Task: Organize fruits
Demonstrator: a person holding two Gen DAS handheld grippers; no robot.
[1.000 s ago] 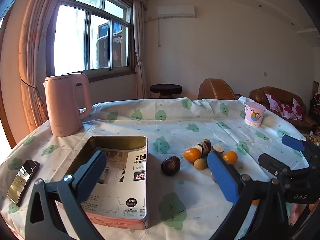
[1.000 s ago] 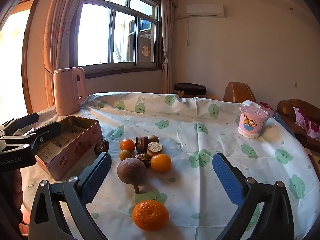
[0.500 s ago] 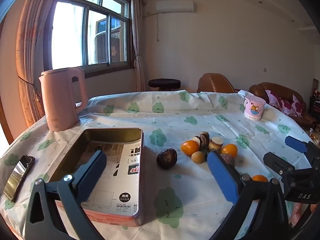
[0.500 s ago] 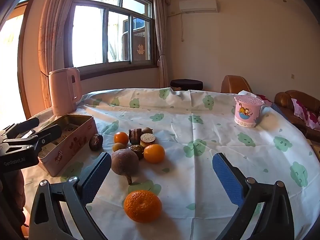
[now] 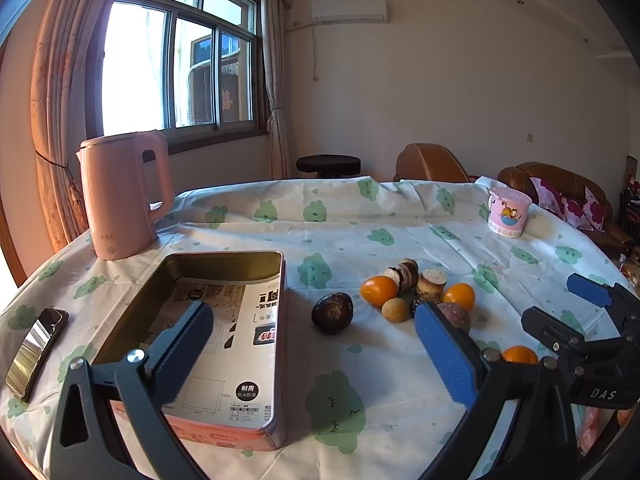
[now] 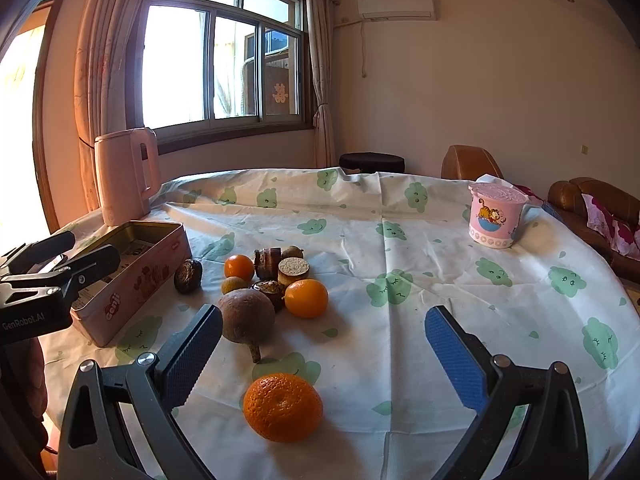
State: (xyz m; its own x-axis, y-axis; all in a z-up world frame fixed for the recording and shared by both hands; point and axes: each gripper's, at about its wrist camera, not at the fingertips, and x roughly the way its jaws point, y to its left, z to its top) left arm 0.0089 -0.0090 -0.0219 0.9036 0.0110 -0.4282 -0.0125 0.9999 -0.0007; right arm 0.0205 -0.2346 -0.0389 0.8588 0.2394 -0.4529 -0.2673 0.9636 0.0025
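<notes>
Fruit all out on the cloth, nothing in the tin (image 5: 224, 264) yet, so you're at the very start. The tin sits open on the near left w/ only a printed sheet lining its bottom.

Your left gripper (image 5: 316, 354) hangs over the tin's right edge, jaws spread wide, nothing between them. Your right gripper (image 6: 324, 350) is the same: wide apart, empty, low over the near edge of the table.

Closest to you on the right side is the big mandarin (image 6: 283, 407), lying alone, near the gap between the right fingers. Just beyond it is the brown stemmed one (image 6: 247, 320), maybe a beet, hard to say. Behind that, the cluster: two small oranges (image 6: 306, 298), a little yellow-brown fruit (image 6: 233, 285), and some cut brown pieces (image 6: 293, 270) touching each other. One dark round fruit (image 5: 332, 312) sits apart, just beside the tin's right wall.

Left to do: basically everything, approx. eight or nine pieces. I'd judge the mandarin as your easiest first grab w/ the right, or the dark fruit w/ the left, since it's nearest the tin.

Kettle (image 5: 118, 196), phone (image 5: 36, 346) and pink cup (image 6: 496, 216) are well clear of your path.
</notes>
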